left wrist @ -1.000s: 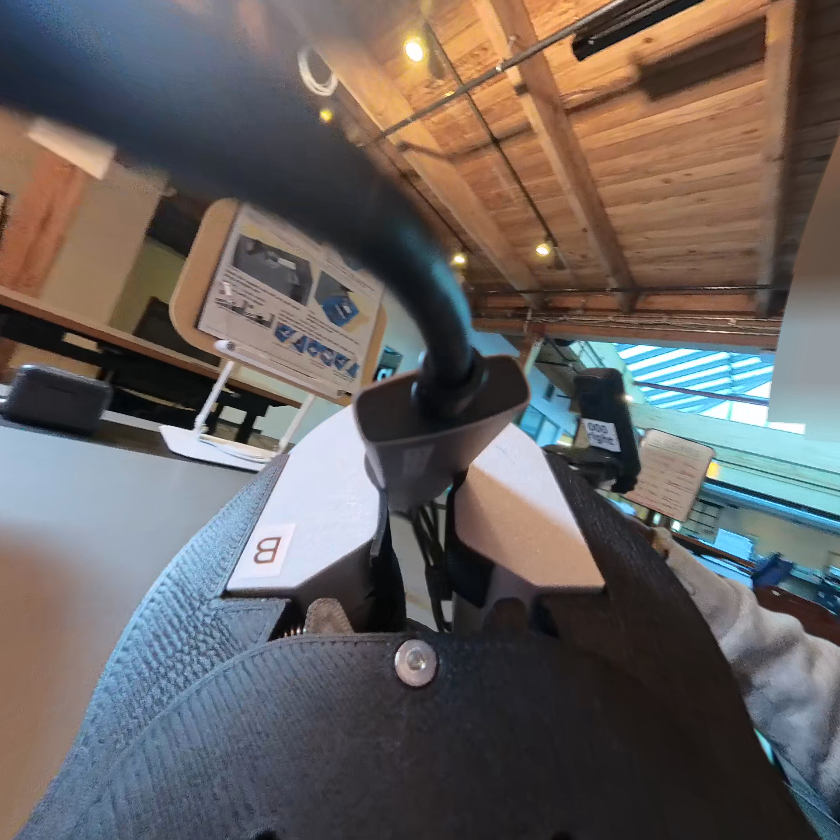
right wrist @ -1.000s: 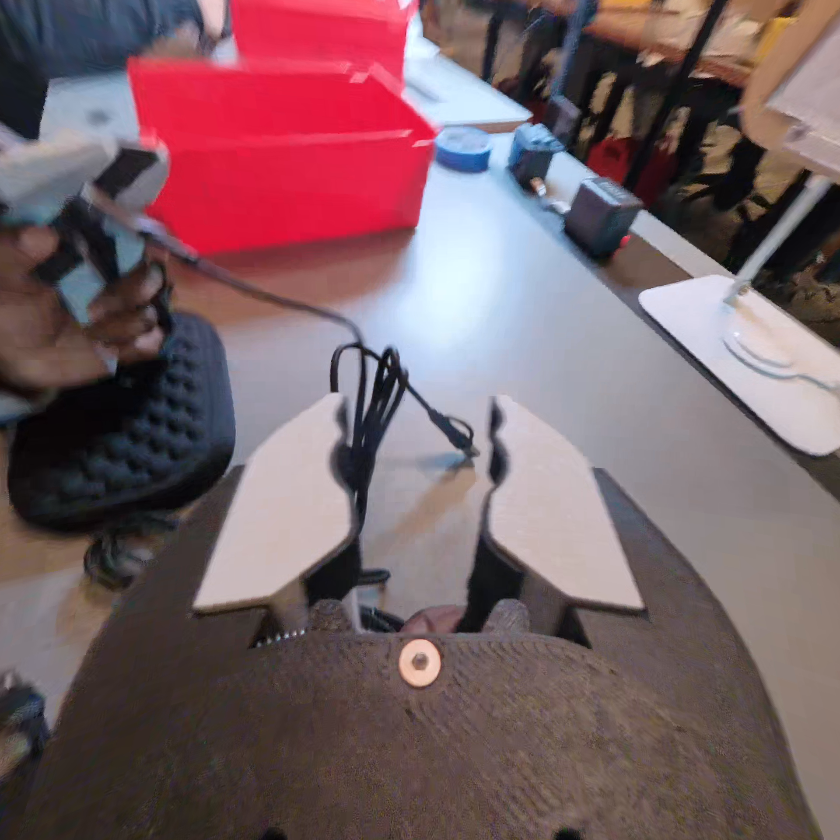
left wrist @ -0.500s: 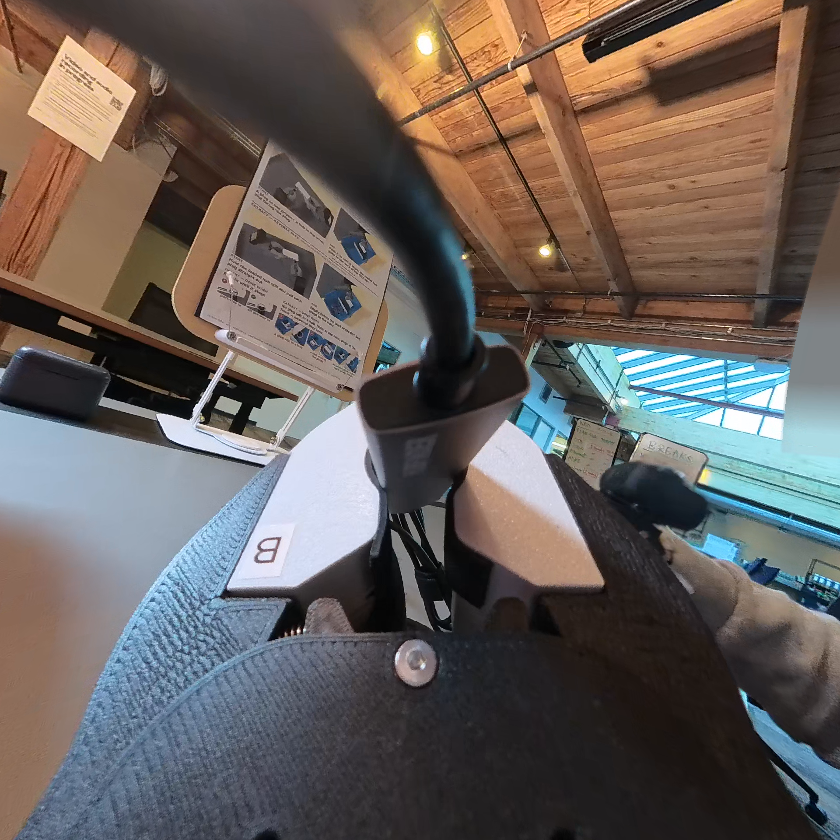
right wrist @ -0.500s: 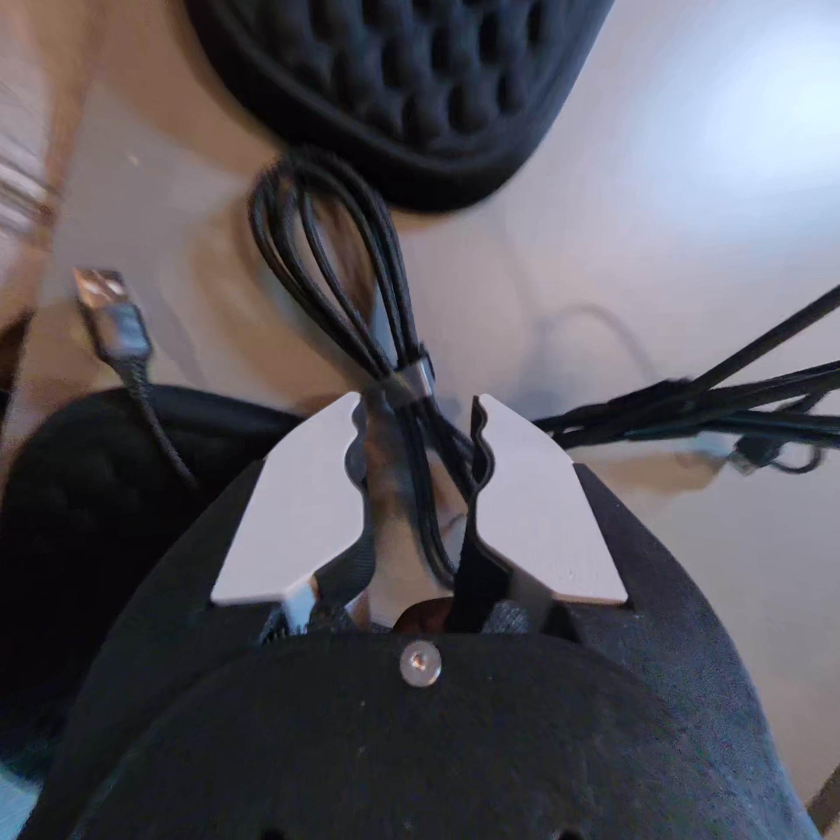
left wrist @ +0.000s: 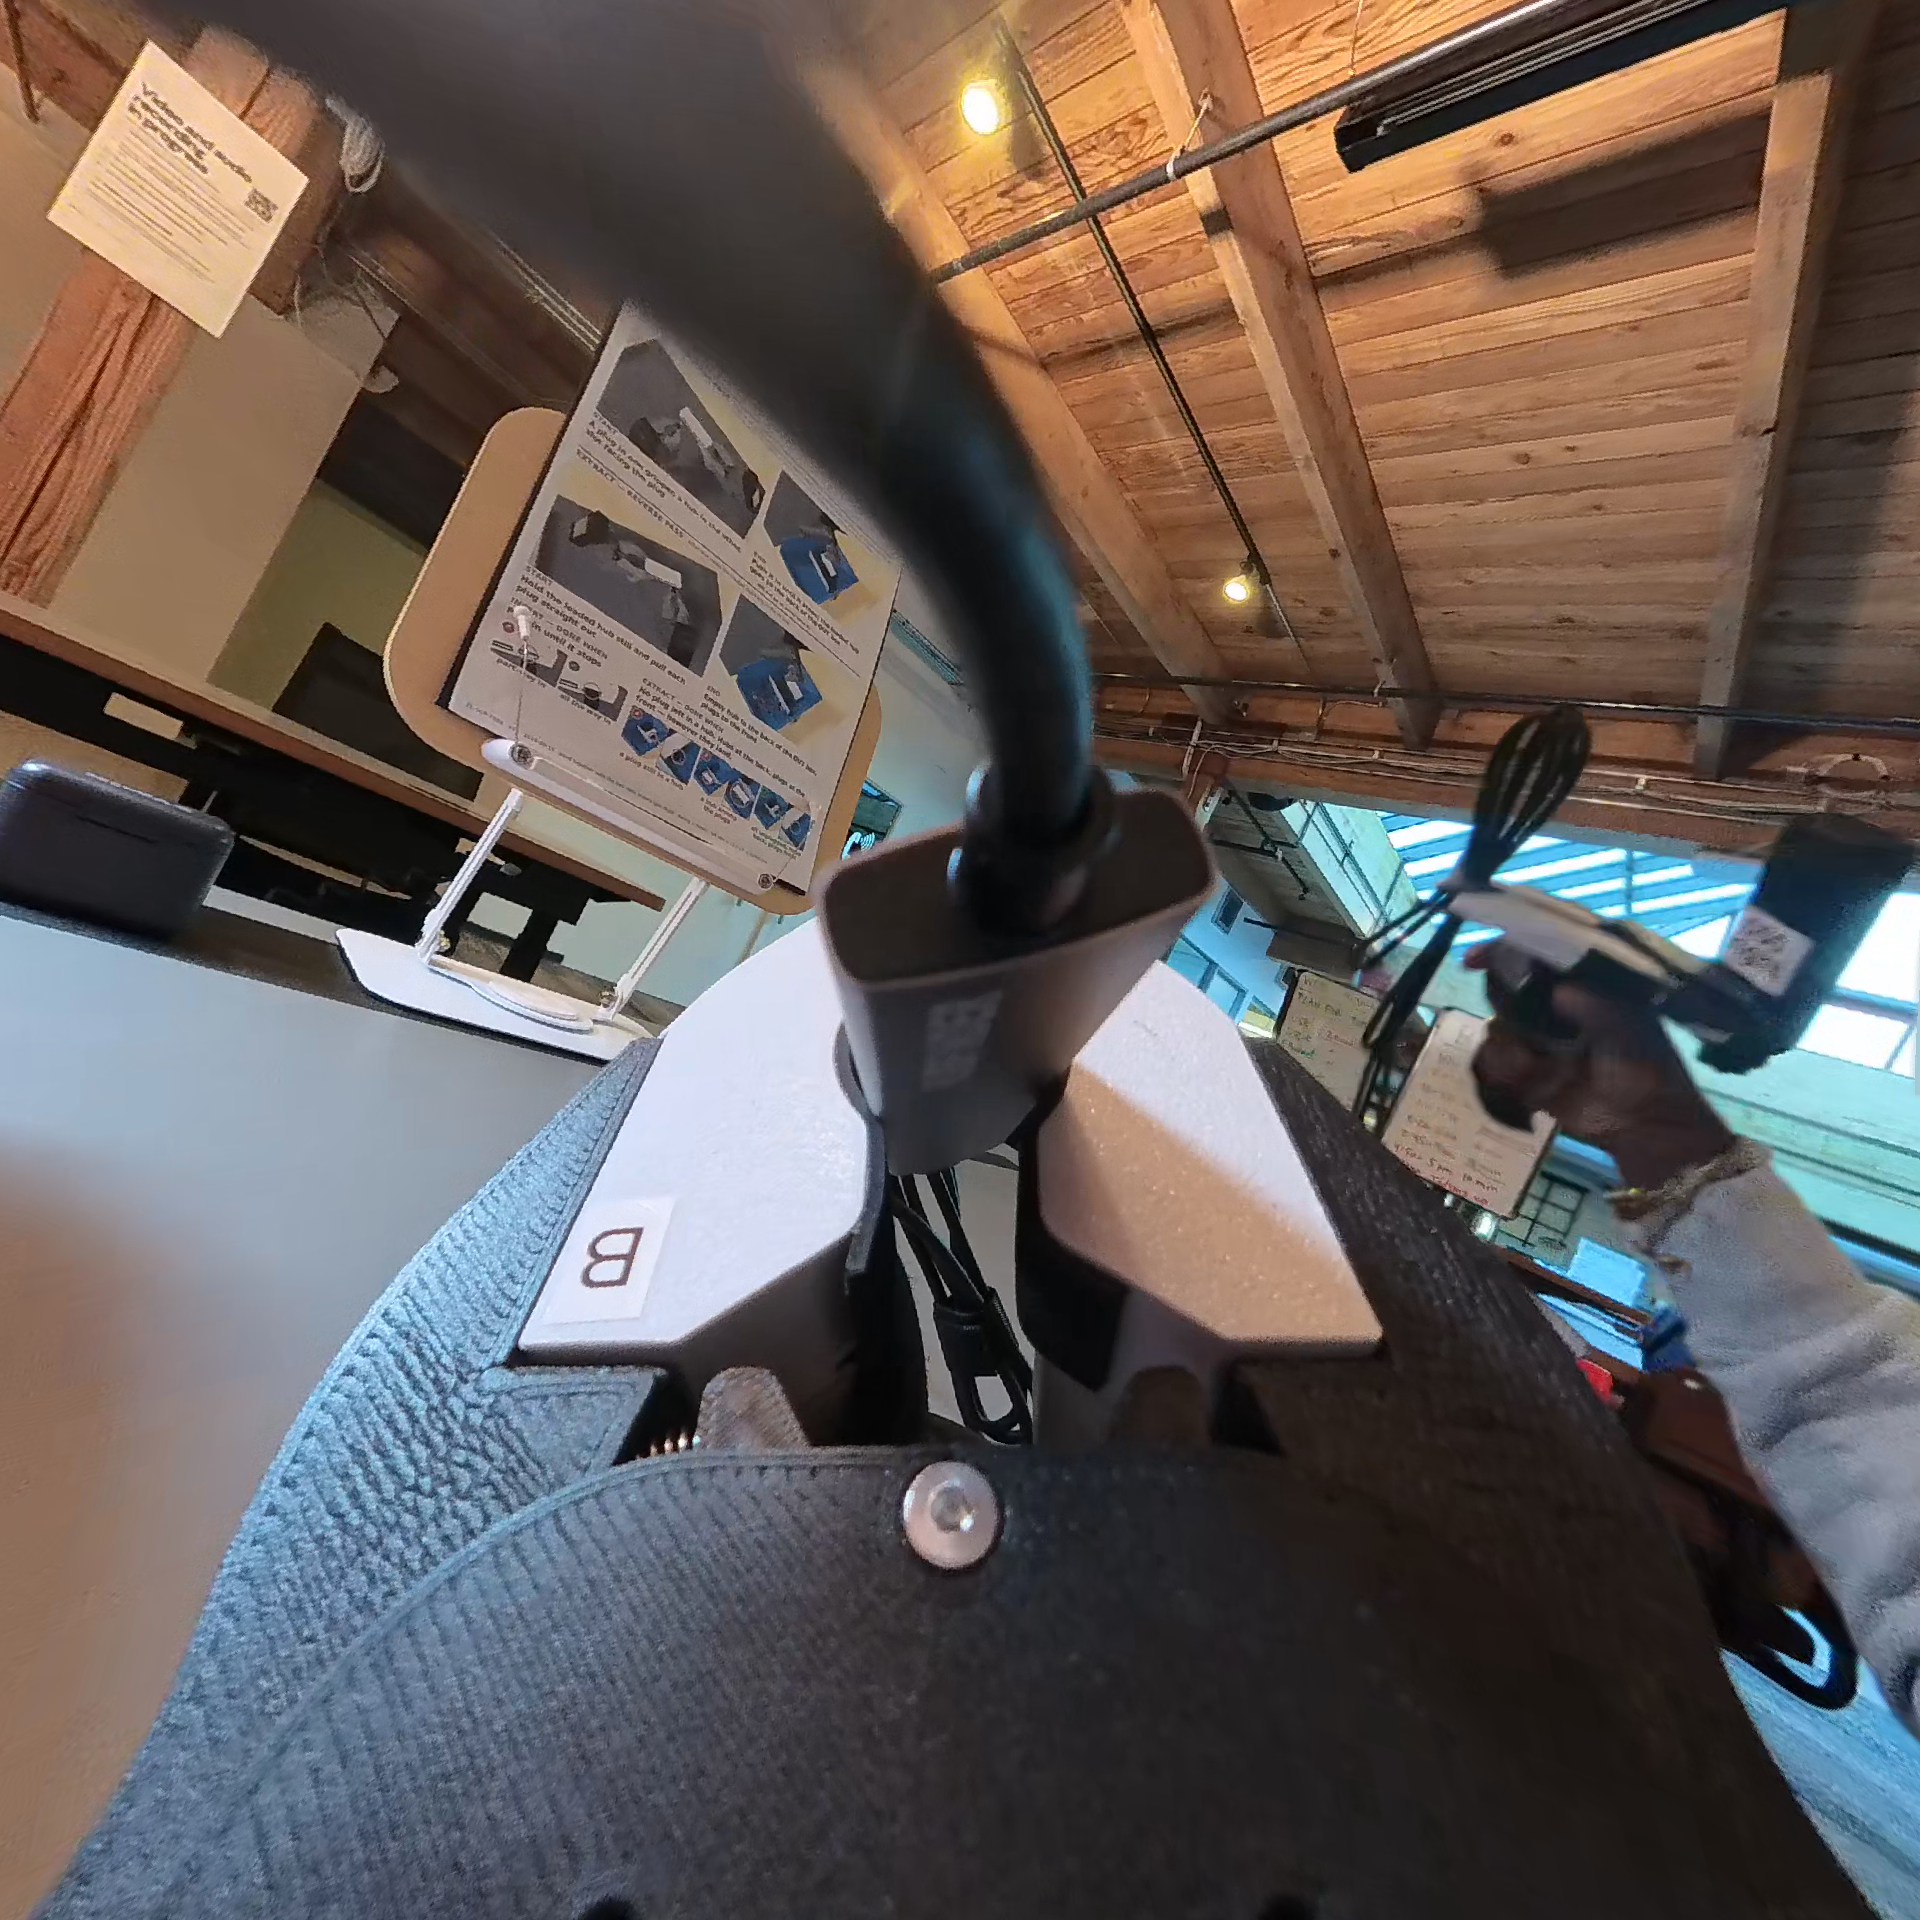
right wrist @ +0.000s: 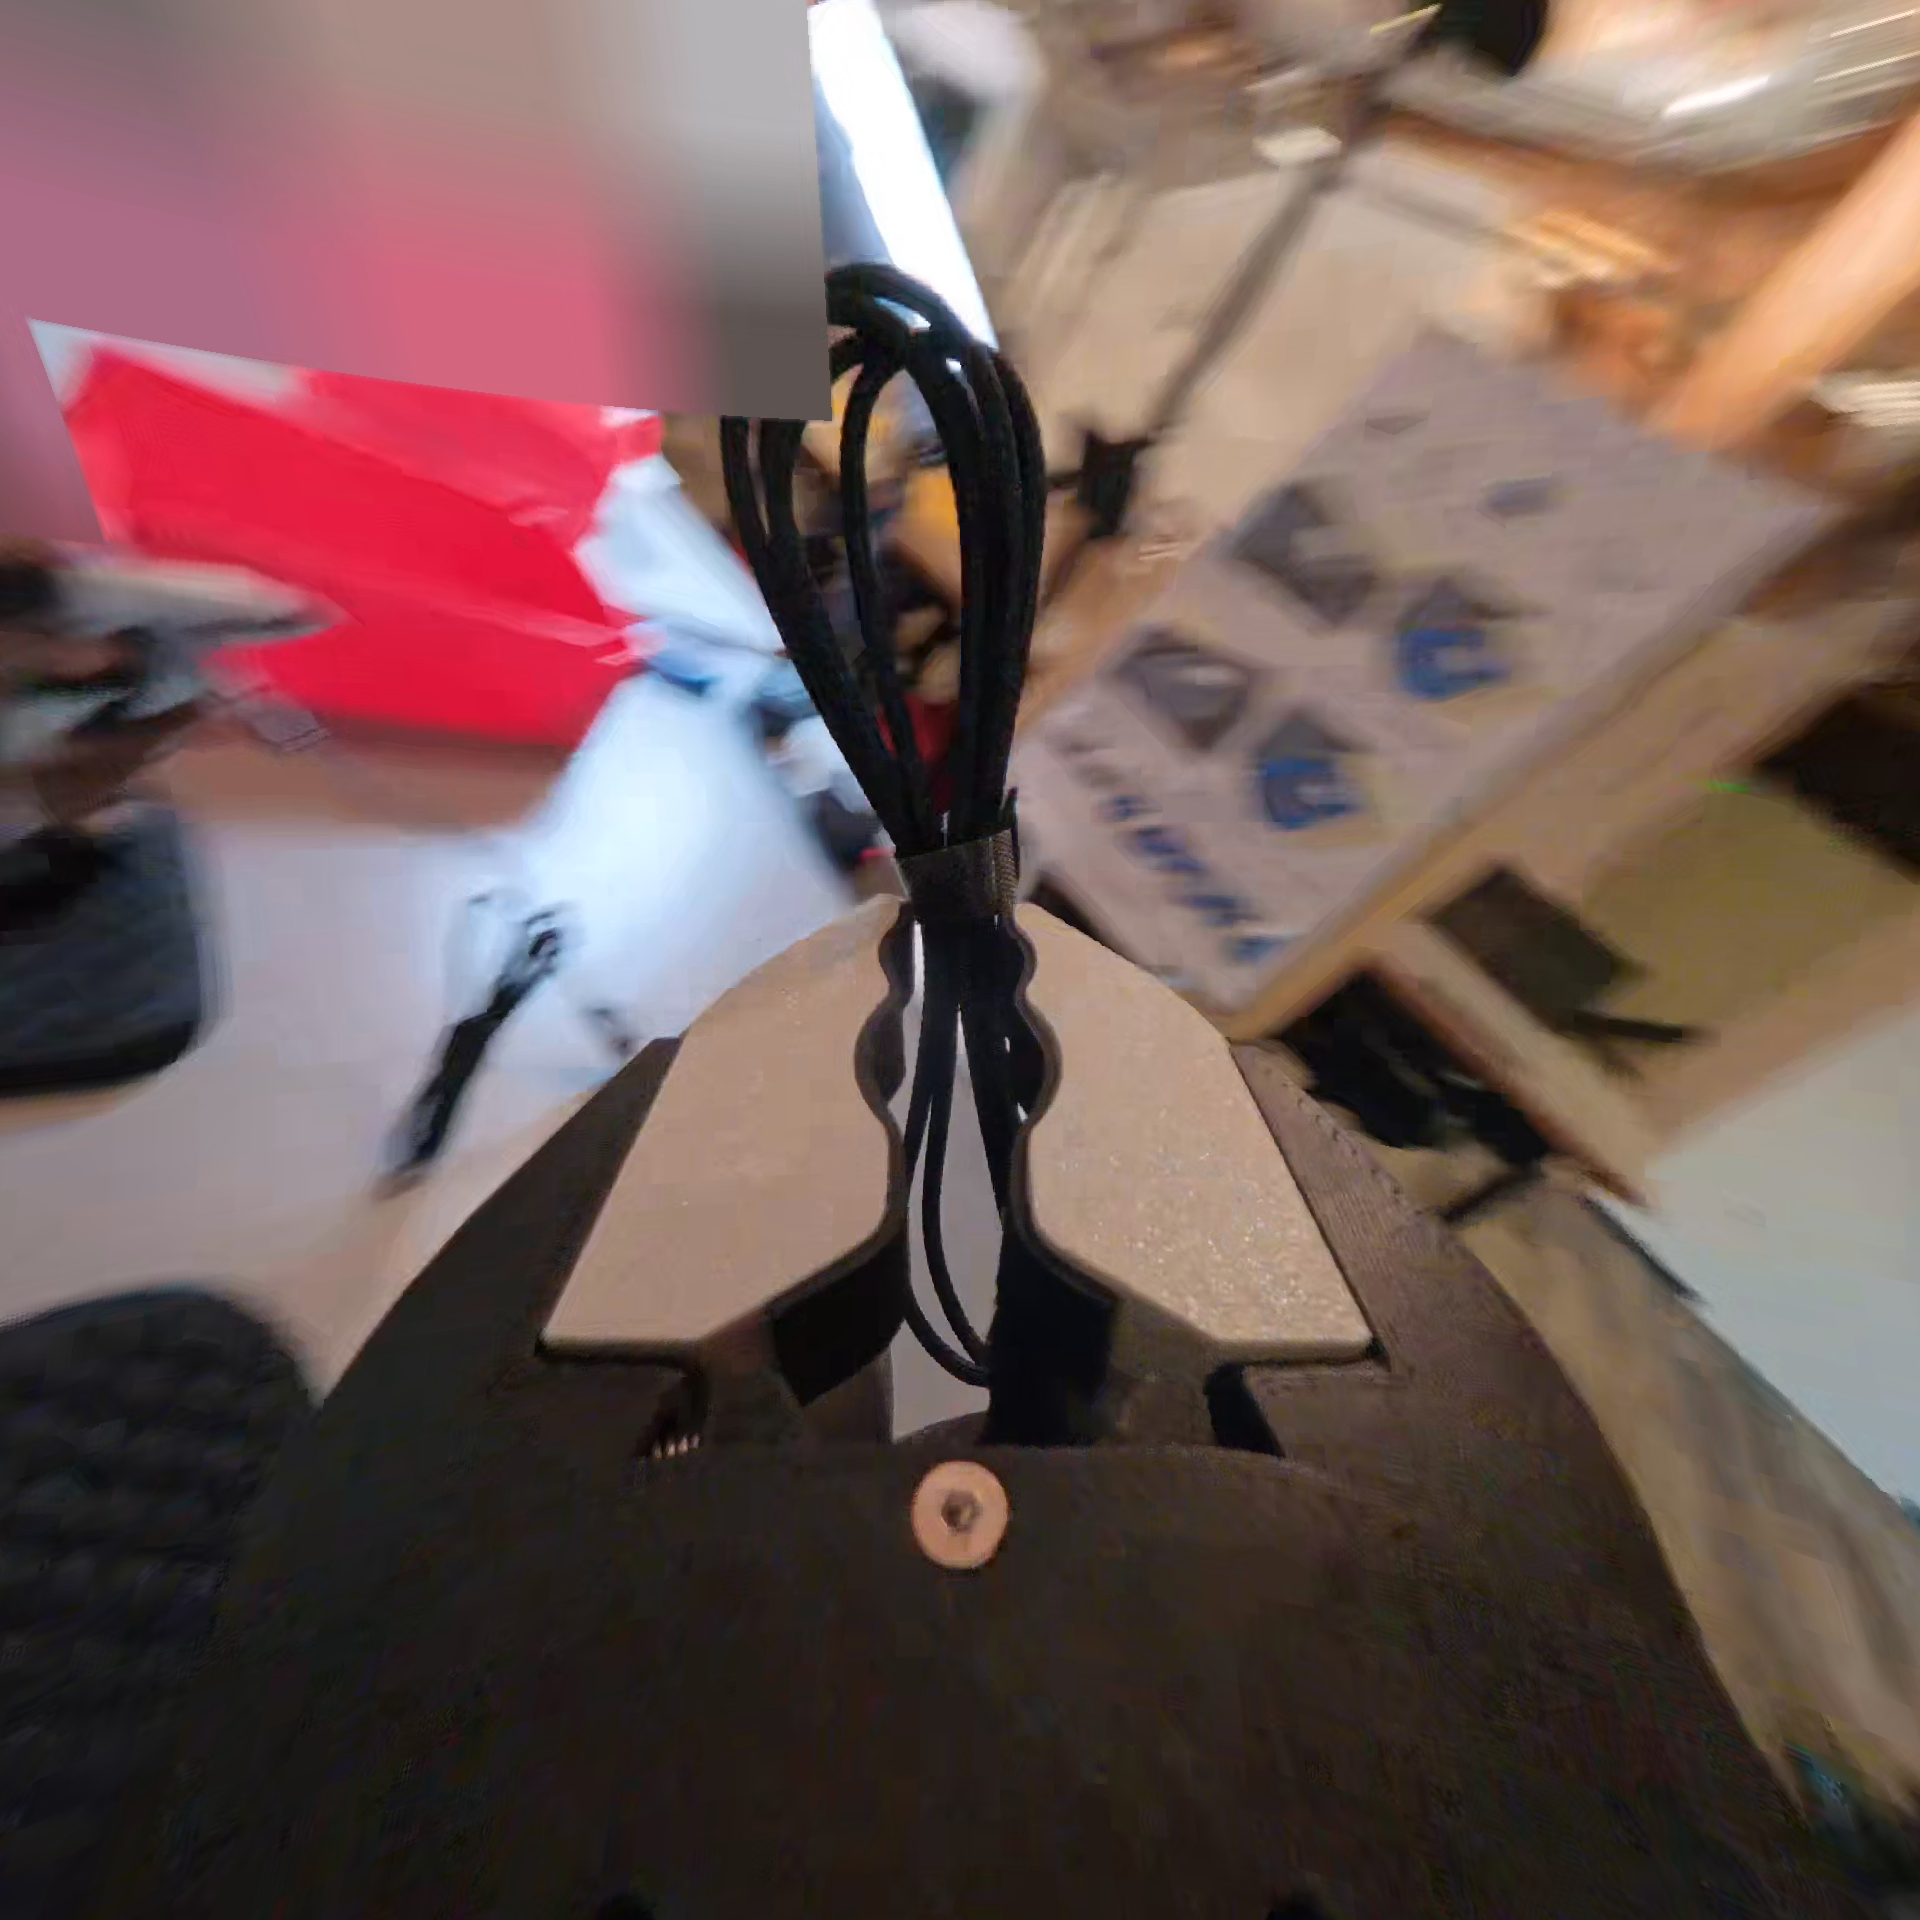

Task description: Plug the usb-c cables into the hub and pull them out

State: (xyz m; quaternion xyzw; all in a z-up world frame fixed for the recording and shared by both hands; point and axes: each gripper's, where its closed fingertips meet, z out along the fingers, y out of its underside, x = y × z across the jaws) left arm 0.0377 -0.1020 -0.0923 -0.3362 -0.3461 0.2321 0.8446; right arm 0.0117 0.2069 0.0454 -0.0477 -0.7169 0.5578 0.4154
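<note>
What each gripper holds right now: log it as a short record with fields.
left gripper: jaws shut on the grey hub
hub lead: thick black cord arches up out of its top
right gripper: jaws shut on a bundled black cable
cable tie: dark strap just above the jaws
cable plugged into hub: no
backdrop: red bin, blurred

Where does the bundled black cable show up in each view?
Left wrist view: the bundled black cable hangs at the right edge, gripped by the far right tool.
Right wrist view: centre, clamped.
Shared landmark: the instruction board.
</note>
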